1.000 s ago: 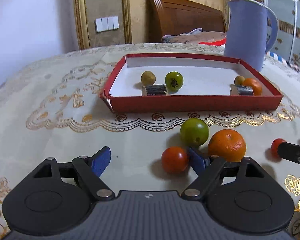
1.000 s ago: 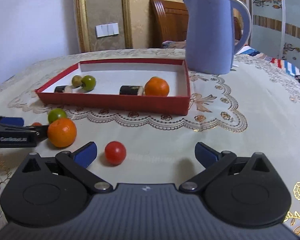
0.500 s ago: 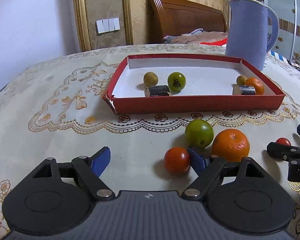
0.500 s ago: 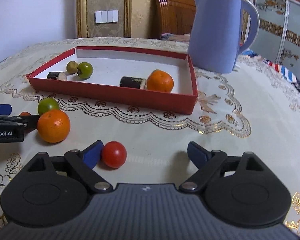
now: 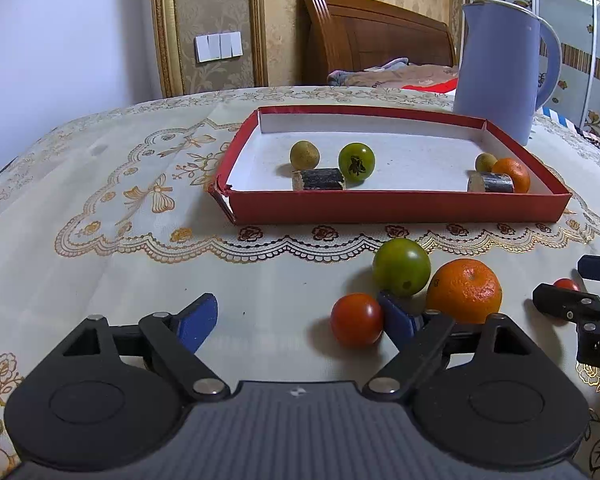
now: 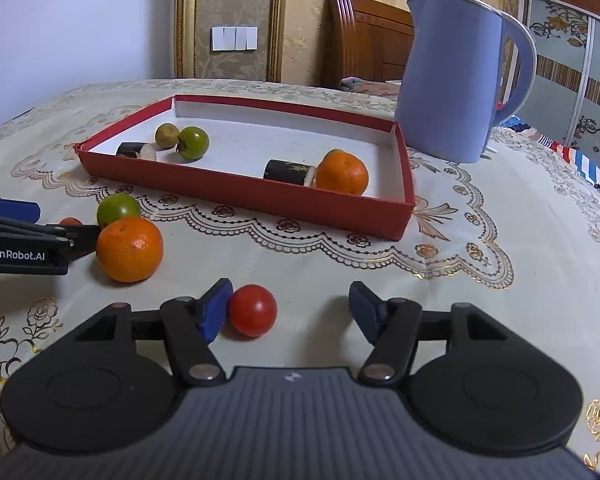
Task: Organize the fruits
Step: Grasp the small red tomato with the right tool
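A red tray (image 5: 396, 204) (image 6: 244, 194) holds a green tomato (image 5: 356, 162), two small yellowish fruits, two dark cylinders and an orange (image 6: 342, 176). On the cloth in front lie a green tomato (image 5: 401, 266) (image 6: 118, 209), an orange (image 5: 464, 290) (image 6: 130, 249) and two red tomatoes. My left gripper (image 5: 296, 318) is open, with one red tomato (image 5: 357, 320) just inside its right finger. My right gripper (image 6: 290, 310) is open, with the other red tomato (image 6: 253, 310) against its left finger.
A blue kettle (image 5: 500, 68) (image 6: 456, 76) stands behind the tray's right end. The table wears a cream lace-patterned cloth (image 5: 140, 200). A wooden headboard and wall switches are behind. The right gripper shows at the left view's right edge (image 5: 580, 308).
Both grippers have edged forward toward the fruits. The right gripper's left finger has come up against its red tomato. The fruits have not moved.
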The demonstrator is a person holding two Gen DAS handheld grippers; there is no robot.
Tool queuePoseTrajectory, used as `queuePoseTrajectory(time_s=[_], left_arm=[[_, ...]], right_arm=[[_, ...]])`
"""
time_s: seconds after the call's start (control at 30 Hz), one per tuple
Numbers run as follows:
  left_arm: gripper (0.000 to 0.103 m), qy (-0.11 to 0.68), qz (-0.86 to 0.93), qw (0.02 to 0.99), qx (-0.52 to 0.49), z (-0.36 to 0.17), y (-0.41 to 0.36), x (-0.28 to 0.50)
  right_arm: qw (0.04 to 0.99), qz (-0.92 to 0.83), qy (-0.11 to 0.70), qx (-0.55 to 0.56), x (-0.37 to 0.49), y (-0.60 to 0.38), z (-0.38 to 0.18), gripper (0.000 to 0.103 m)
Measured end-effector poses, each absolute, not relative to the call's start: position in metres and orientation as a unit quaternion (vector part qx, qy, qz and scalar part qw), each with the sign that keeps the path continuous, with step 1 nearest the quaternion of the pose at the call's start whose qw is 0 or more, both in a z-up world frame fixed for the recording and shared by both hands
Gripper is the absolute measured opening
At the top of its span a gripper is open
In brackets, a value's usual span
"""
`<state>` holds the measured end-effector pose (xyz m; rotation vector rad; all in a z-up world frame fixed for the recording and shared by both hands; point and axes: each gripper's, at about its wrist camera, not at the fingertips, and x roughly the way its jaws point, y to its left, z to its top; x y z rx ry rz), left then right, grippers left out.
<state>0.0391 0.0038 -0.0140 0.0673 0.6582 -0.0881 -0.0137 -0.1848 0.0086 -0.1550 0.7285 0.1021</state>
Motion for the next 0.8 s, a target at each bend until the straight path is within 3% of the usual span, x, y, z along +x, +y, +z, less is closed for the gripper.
queuePoseTrajectory(time_s=[0.2,0.43,0.47,0.5,0.8], left_arm=[[0.087,0.324,-0.044,0.945,0.031,-0.0141,0.0039,0.0393],[0.087,0.323,-0.044,0.945,0.031,-0.0141,0.0043,0.0391],[0.087,0.323,-0.044,0.945,0.03,-0.0141,0.0047,0.0391],[0.087,0.323,-0.044,0.945,0.029,-0.0141,0.0047,0.0391],[0.088,0.323,-0.045,0.945,0.028,-0.0136,0.0055,0.0391]], right_arm=[[0.93,0.069,0.354,-0.073,-0.0147,-0.1833,0.0091,0.042],[0.93,0.072,0.354,-0.066,-0.0146,-0.1853,0.009,0.04],[0.931,0.073,0.353,-0.063,-0.015,-0.1863,0.0094,0.035],[0.931,0.072,0.352,-0.061,-0.0151,-0.1869,0.0098,0.022],[0.931,0.071,0.352,-0.06,-0.0155,-0.1865,0.0094,0.023]])
